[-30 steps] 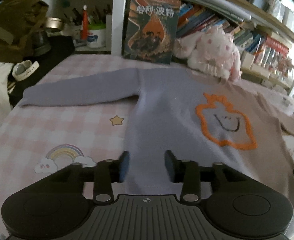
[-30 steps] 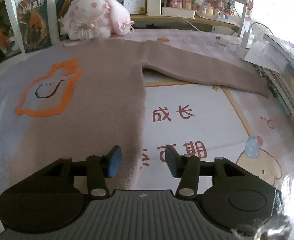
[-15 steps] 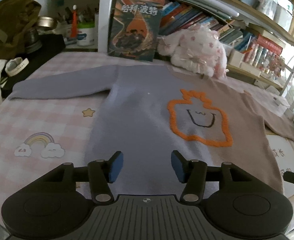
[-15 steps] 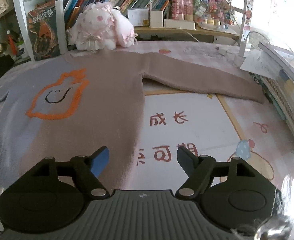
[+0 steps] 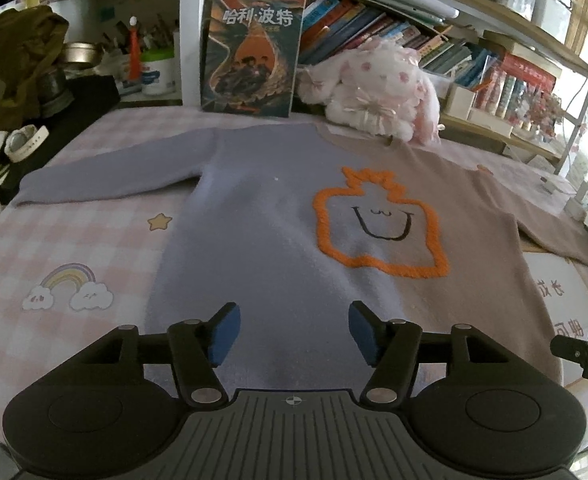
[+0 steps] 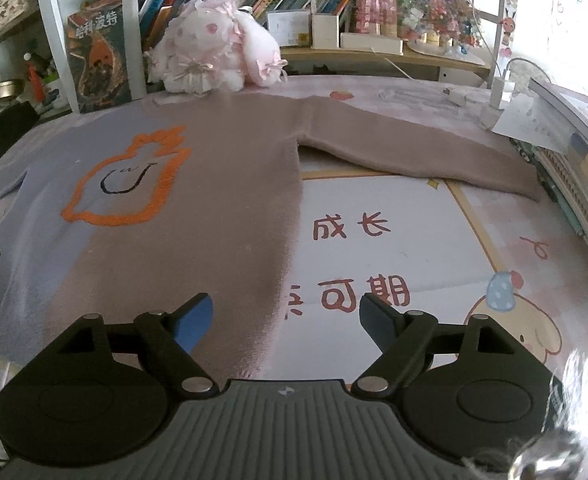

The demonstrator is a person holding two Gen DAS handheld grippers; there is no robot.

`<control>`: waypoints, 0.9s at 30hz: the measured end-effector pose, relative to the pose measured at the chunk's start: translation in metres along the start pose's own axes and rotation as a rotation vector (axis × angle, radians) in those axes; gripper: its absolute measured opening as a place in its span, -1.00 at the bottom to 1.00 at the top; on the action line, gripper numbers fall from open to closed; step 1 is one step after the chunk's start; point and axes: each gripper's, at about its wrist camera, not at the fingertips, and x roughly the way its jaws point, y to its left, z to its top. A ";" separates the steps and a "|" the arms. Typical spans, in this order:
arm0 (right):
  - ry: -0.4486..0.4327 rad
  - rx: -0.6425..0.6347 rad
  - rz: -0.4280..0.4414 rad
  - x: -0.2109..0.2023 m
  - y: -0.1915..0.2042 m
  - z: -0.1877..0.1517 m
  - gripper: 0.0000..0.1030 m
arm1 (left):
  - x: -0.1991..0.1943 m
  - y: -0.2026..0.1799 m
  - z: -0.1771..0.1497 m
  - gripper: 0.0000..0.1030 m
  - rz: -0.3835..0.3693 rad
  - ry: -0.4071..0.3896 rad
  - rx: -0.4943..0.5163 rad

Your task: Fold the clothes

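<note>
Covering most of the surface, a pink printed mat [image 5: 74, 240] carries the sweater [image 5: 278, 240], which lies flat, face up, with both sleeves spread out sideways. Its left half is lilac, its right half tan, and an orange outline with a small face sits near the middle of the chest. In the left wrist view the lilac sleeve runs toward 10 o'clock; in the right wrist view the tan sleeve reaches toward 2 o'clock. Behind the collar, at 12 o'clock, a shelf [image 6: 374, 54] of books stands, with a book [image 5: 254, 52] propped upright and a plush [image 5: 374, 92] just beside it, touching the sweater's neckline. The left gripper [image 5: 292, 332] hangs above the lilac hem, jaws opening, nothing between the pads. The right gripper [image 6: 286, 320] hangs over the tan side edge at 6 o'clock, jaws opening too, gripping nothing.
</note>
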 end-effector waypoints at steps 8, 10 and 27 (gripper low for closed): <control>0.004 0.000 0.005 0.001 -0.002 0.000 0.55 | 0.000 -0.007 -0.001 0.20 -0.006 0.003 0.025; 0.005 -0.001 0.007 0.002 -0.002 0.000 0.55 | -0.001 -0.006 -0.002 0.20 -0.005 0.006 0.028; -0.012 -0.002 -0.052 0.004 0.046 0.003 0.62 | 0.013 0.046 0.010 0.22 -0.070 0.003 0.043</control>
